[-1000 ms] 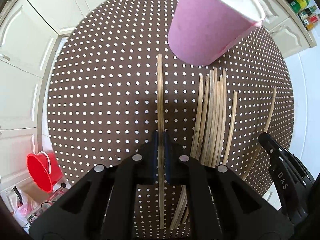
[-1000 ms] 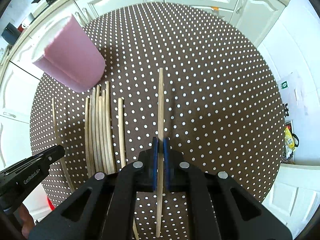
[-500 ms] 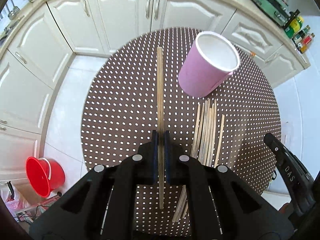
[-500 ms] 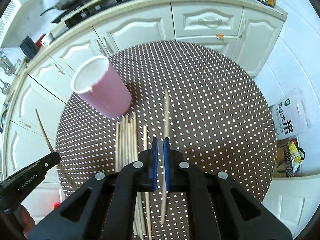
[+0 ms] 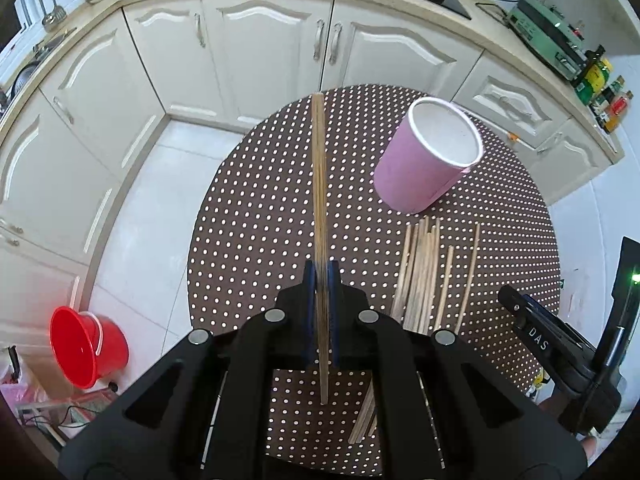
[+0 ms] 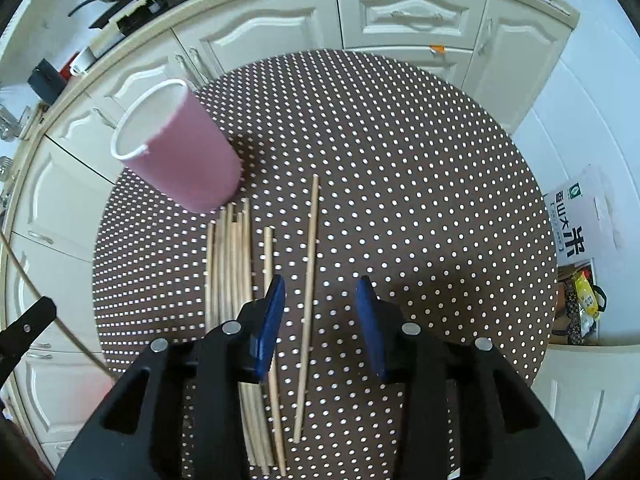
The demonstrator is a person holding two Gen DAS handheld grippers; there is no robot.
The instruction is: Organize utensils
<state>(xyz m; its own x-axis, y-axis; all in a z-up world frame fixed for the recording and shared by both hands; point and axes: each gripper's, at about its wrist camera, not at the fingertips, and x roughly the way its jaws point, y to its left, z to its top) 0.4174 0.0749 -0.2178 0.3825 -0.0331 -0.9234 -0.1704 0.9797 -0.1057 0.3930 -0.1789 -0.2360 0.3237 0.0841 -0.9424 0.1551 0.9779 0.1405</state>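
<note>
Chopsticks are what must be put in order here, most likely into the pink cup (image 5: pixel 430 156). From the left wrist view, the left gripper (image 5: pixel 321 312) has its jaws pressed together on one chopstick (image 5: pixel 319 200), which stands between the pads and points away from the camera; compared with a second ago the table (image 5: pixel 248 240) looks farther below, so this stick has been lifted clear of the cloth. The cup stands upright to the right of it, its mouth empty as far as I can see, and a bundle of sticks (image 5: pixel 420 272) lies just in front of the cup. From the right wrist view, the right gripper (image 6: pixel 320 320) has just been opening: its jaws are now spread, and the stick (image 6: pixel 310 280) that it was pinching lies flat on the table between the pads, touching neither. So the right stick seems released, not delivered, while the left stick is ready to go into the cup. The left tip must be aimed over the rim.
</note>
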